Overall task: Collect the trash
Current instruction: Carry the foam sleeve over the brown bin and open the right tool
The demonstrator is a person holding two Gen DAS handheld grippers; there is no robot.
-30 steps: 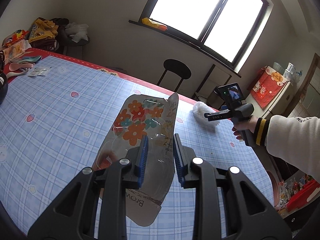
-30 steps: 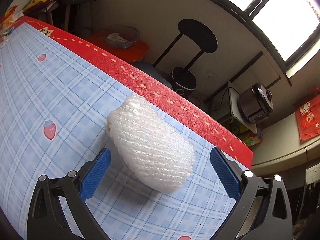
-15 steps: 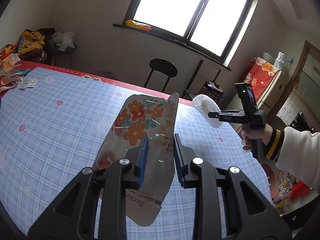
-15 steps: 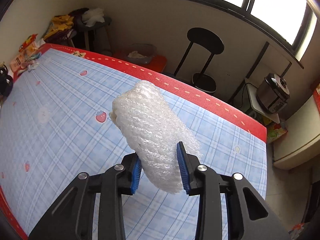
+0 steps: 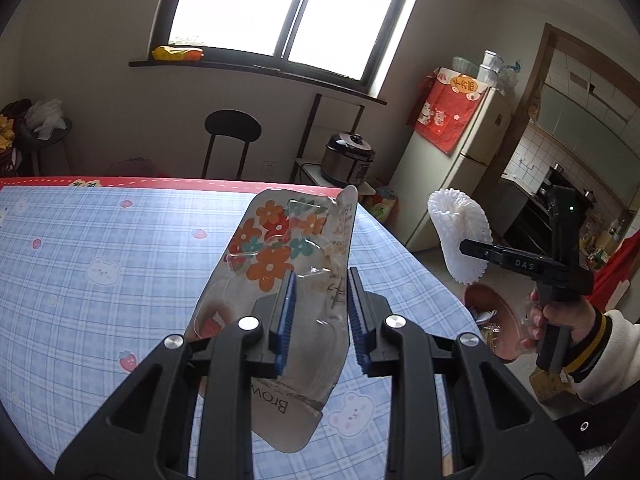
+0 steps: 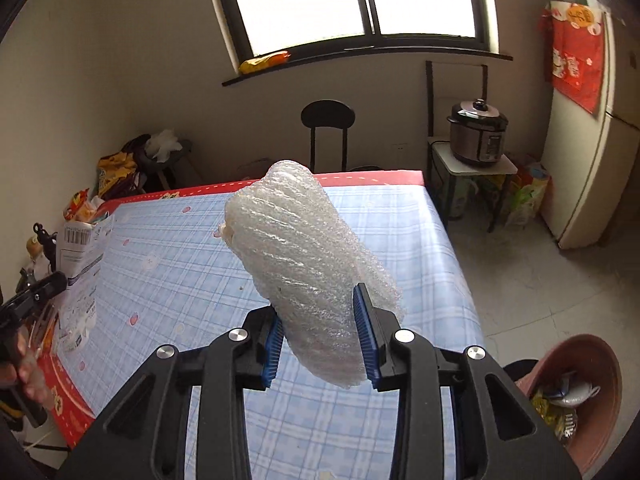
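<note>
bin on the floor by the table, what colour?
Reddish-brown bin, wrappers inside; clearest in the right wrist view.

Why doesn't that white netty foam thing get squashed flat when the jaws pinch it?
The foam net is probably springy: it narrows only where the right gripper pinches it and keeps its puffy roll shape above. It seems very light, since it sticks up without drooping. Its bumpy mesh likely grips the ridged blue pads, so it should not slip.

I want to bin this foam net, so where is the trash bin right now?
In the right wrist view, the brown bin sits on the floor at lower right, beside the table's right edge, with wrappers already inside.
</note>
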